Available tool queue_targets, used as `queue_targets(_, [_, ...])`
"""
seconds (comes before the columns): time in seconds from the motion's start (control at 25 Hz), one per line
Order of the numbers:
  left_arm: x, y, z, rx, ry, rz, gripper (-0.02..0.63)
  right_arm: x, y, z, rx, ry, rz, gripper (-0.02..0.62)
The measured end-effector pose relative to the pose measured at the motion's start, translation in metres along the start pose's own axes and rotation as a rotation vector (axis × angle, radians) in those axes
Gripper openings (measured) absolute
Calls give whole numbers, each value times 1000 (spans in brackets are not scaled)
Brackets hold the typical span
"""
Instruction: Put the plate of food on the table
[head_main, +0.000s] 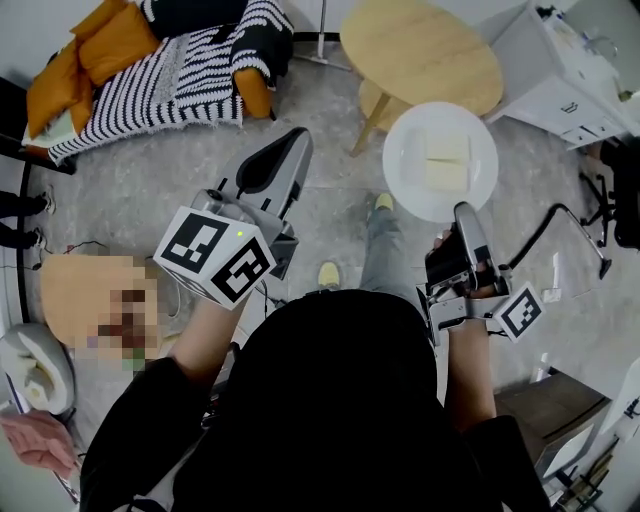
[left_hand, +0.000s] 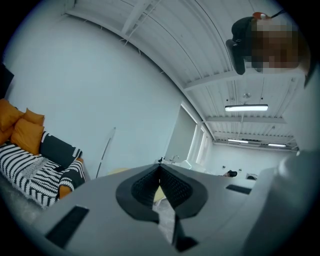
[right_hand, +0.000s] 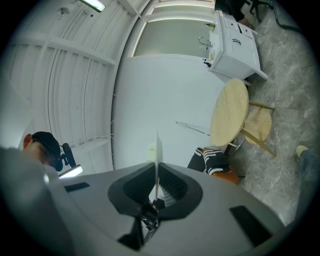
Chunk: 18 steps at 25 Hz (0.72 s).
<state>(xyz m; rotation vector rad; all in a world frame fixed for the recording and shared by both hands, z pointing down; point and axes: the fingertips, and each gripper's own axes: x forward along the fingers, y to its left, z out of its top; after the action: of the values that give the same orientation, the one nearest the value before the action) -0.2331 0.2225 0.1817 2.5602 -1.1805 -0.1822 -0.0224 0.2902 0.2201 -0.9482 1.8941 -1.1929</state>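
Head view shows the person from above, the dark torso filling the lower frame and hiding the floor beneath. The right hand-held gripper (head_main: 462, 215) is clamped on the near rim of a white plate (head_main: 405, 175), which hangs in the air short of the round wooden table (head_main: 420, 50) and overlaps its near edge in the picture. Two pale slabs of food (head_main: 447, 160) lie on the plate; what they are is hard to tell. The table's far edge is cut off by the top of the frame, and the plate covers part of its legs and of a wooden stool (head_main: 374, 98) beside them.

In the right gripper view the plate (right_hand: 158, 150) shows only edge-on, a thin white line pinched between the jaws of that hand-held gripper (right_hand: 157, 171), so the food cannot be made out there. The table (right_hand: 229, 112) stands well beyond, empty on its visible face.

The left hand-held gripper (head_main: 295, 150) is raised at the person's left, away from the plate. In its own view this hand-held gripper (left_hand: 160, 170) has its jaws closed together with nothing between them. A sofa (head_main: 170, 70) with a striped cover runs off the upper left.
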Motion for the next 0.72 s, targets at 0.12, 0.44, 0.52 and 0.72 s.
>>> queue_targets(0.12, [6,0,5,4,-12,5,5,3,-3,7,1,-6,6,25])
queue_targets(0.44, [26,17,9,19,-27,16,5,30,-13,23,-7,4,39,25])
queue_targets(0.52, [35,20,11,22,-25,24,5,36,-18,30,-4,8,43,25])
queue_targets(0.72, [67,28,14,39,-15,30,5,58,-36,55,4,14,43,25])
